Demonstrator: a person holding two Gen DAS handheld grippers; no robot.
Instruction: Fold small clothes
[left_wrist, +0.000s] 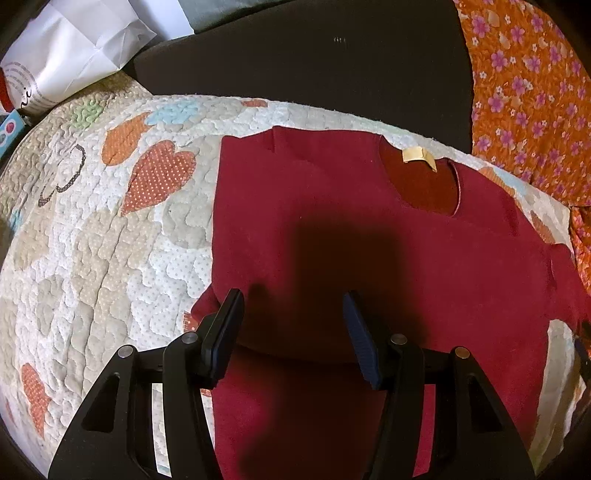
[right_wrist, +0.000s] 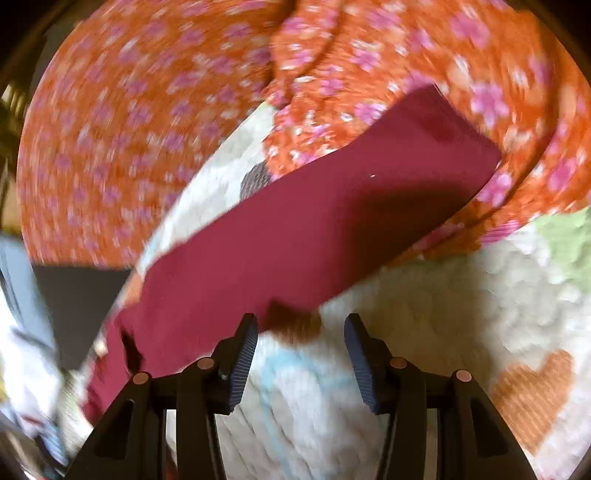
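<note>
A small dark red shirt (left_wrist: 332, 206) lies flat on a quilted heart-patterned mat (left_wrist: 92, 240), neck opening with a cream label (left_wrist: 419, 155) toward the far right. Its left side looks folded in. My left gripper (left_wrist: 293, 306) is open, hovering over the shirt's lower middle, holding nothing. In the blurred right wrist view, one red sleeve (right_wrist: 314, 229) stretches diagonally over the mat (right_wrist: 443, 314) onto orange cloth. My right gripper (right_wrist: 301, 328) is open and empty, just below the sleeve's lower edge.
An orange floral cloth (left_wrist: 528, 92) lies at the right and fills the top of the right wrist view (right_wrist: 147, 129). A dark surface (left_wrist: 314, 66) lies beyond the mat. A white paper bag (left_wrist: 74, 51) sits at the far left.
</note>
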